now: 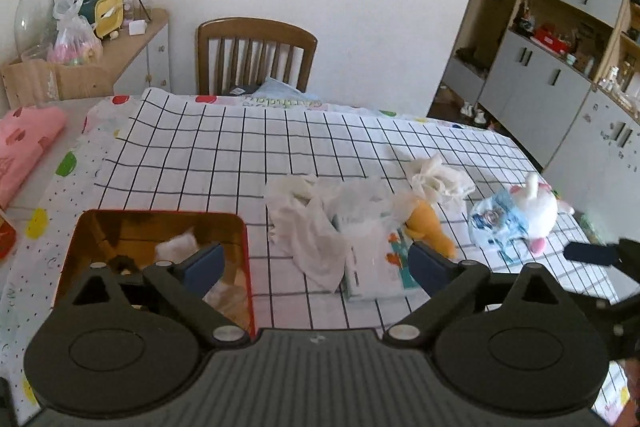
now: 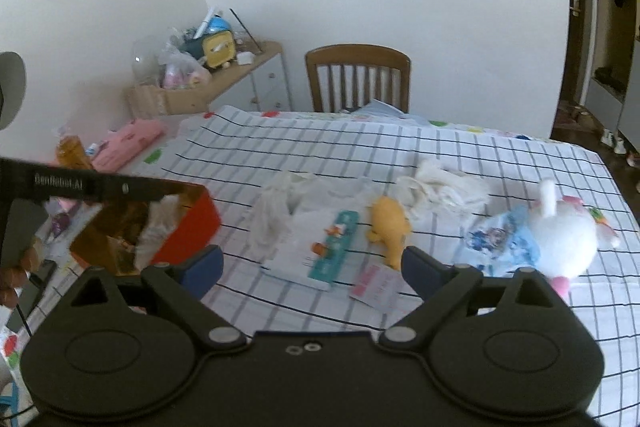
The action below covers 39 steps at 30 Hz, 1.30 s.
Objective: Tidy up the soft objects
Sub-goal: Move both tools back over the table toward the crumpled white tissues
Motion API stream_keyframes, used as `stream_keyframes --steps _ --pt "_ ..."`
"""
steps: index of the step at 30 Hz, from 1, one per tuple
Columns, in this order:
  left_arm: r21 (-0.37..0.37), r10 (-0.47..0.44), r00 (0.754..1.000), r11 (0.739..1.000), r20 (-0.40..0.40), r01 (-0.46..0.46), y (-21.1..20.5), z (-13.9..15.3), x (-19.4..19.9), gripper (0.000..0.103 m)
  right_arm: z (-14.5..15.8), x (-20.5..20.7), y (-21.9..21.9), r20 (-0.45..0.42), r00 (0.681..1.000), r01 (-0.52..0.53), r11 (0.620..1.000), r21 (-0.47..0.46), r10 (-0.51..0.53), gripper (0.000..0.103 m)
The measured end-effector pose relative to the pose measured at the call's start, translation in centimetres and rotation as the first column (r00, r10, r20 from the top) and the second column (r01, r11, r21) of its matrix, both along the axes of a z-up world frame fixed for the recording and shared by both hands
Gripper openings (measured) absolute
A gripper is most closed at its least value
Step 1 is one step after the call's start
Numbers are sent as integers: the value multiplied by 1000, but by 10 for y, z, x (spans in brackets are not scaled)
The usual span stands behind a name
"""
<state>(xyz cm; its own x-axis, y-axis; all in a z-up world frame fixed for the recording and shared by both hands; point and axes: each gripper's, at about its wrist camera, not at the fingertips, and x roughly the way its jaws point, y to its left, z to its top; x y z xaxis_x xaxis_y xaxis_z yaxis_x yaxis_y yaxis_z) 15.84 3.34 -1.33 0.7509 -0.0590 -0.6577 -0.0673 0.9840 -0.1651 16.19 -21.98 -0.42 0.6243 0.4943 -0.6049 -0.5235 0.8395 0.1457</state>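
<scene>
1. We see the soft things scattered over the checked tablecloth (image 1: pixel 224 147): a white plush toy (image 1: pixel 536 211) lies at the right, touching a blue-and-white packet (image 1: pixel 496 219) on its left.
2. An orange plush toy (image 2: pixel 390 227) lies near the middle, just beside a crumpled white cloth (image 2: pixel 444 187) behind it.
3. A flat tissue pack (image 1: pixel 374 267) with a teal strip rests left of the orange toy, and a second crumpled white cloth (image 1: pixel 308 227) is draped partly over it.
4. A pink card (image 2: pixel 376 289) lies flat on the cloth in front of the orange toy.
5. A red tin box (image 1: pixel 160 223) with a shiny gold inside stands open at the left, well apart from the plush toys; something white and soft (image 1: pixel 178 247) already lies in it.
6. Our left gripper (image 1: pixel 316 265) hangs above the table between the box and the tissue pack, its jaws spread wide with nothing clamped; its left finger (image 1: pixel 206 263) shows over the box.
7. Our right gripper (image 2: pixel 314 267) hangs over the near edge, jaws also wide apart and holding nothing.
8. A wooden chair (image 1: pixel 256 55) stands behind the table, and a folded pink cloth (image 1: pixel 24 143) lies at the far left.
</scene>
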Motion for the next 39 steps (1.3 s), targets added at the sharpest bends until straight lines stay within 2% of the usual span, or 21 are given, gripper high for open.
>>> stream_keyframes --steps 5,9,17,23,26,29,35,39 --pt "42 19 1000 999 2 -19 -11 -7 24 99 -15 11 -5 -16 1000 7 1000 -31 -7 95" --pt "46 17 998 999 -60 -14 -13 -18 49 99 -27 22 -8 -43 999 3 999 -40 -4 95" --pt "127 83 993 989 -81 -73 -15 -42 101 99 -46 49 -10 -90 996 -14 999 -39 11 95" --pt "159 60 991 986 -122 -40 -19 -59 136 99 -62 68 -10 -139 990 -29 999 -34 24 93" --pt "184 74 985 982 -156 -45 -21 -69 154 99 -70 77 -9 -171 985 -41 999 -23 36 91" --pt "166 94 979 984 -184 -63 -19 -78 168 99 -76 83 -6 -176 983 -56 998 -31 49 91" --pt "204 119 963 976 -242 -70 -22 -97 193 99 -87 92 1 -187 980 -82 995 -50 71 89" --pt "203 143 952 975 -271 -89 -18 -109 203 99 -94 95 8 -193 977 -102 992 -69 87 87"
